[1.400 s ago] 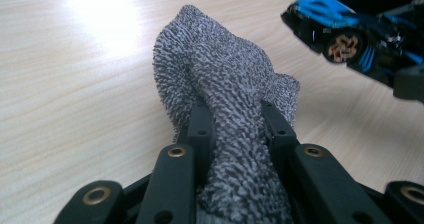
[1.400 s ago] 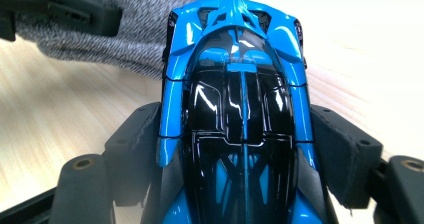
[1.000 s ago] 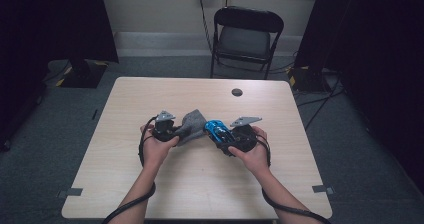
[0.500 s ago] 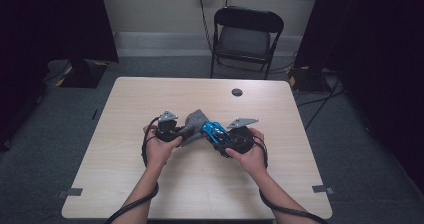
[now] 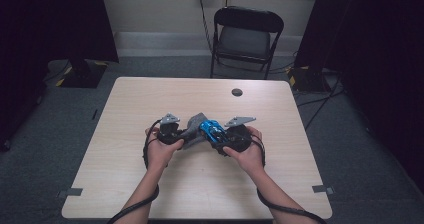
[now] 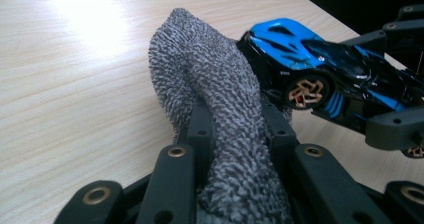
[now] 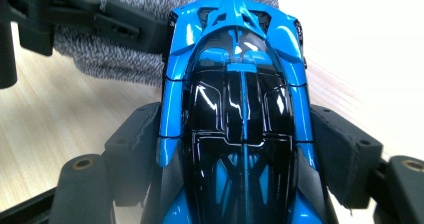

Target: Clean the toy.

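**Counting what is on and near the table**

There is one pale wooden table [image 5: 125, 174]. On it sits one small round black disc [image 5: 237, 92]. There are two black two-jaw grippers, the left gripper [image 5: 176, 132] and the right gripper [image 5: 226, 138]. There is one grey knitted cloth [image 6: 220, 94] and one shiny blue and black toy car [image 7: 240, 99]. One black folding chair [image 5: 246, 36] stands behind the table.

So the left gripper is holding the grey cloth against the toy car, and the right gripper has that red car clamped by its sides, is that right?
Not quite: the toy car is blue and black, not red, as the right gripper view shows. The rest holds: the left gripper pinches the grey cloth against the car, and the right gripper clamps the car by its sides.
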`<state>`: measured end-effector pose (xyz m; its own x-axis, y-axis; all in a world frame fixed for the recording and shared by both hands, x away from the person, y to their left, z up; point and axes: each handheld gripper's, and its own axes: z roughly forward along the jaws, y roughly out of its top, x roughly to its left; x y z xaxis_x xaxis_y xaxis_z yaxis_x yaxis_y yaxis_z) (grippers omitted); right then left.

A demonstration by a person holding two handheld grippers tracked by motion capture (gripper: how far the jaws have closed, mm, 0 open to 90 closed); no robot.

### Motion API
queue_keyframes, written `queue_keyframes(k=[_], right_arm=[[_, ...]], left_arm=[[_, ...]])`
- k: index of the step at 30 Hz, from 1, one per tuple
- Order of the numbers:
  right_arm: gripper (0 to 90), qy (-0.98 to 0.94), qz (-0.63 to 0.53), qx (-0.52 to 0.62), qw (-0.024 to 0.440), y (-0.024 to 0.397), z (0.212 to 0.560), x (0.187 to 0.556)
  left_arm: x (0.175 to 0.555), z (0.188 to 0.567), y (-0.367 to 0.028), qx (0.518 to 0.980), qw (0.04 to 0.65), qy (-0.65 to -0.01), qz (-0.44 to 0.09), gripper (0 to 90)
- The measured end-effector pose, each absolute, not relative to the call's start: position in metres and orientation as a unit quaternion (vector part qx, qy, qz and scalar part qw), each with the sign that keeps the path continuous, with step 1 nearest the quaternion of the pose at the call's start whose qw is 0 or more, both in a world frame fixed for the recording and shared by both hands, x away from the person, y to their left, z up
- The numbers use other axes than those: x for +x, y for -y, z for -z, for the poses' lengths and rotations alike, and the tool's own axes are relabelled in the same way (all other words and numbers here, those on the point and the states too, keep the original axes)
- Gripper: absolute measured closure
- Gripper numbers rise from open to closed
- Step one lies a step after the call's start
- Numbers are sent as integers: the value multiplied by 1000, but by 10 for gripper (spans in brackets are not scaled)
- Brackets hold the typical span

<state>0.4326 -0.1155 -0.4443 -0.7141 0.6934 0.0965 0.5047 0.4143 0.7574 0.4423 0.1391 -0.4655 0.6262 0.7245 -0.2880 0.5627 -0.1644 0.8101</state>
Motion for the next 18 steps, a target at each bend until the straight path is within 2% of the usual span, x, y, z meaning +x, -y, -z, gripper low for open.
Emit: queue_keyframes(k=[18], right_arm=[[261,-826,-404,375,119,121,442,441]], left_arm=[[436,467,-120,779,484,-393,-74,723]])
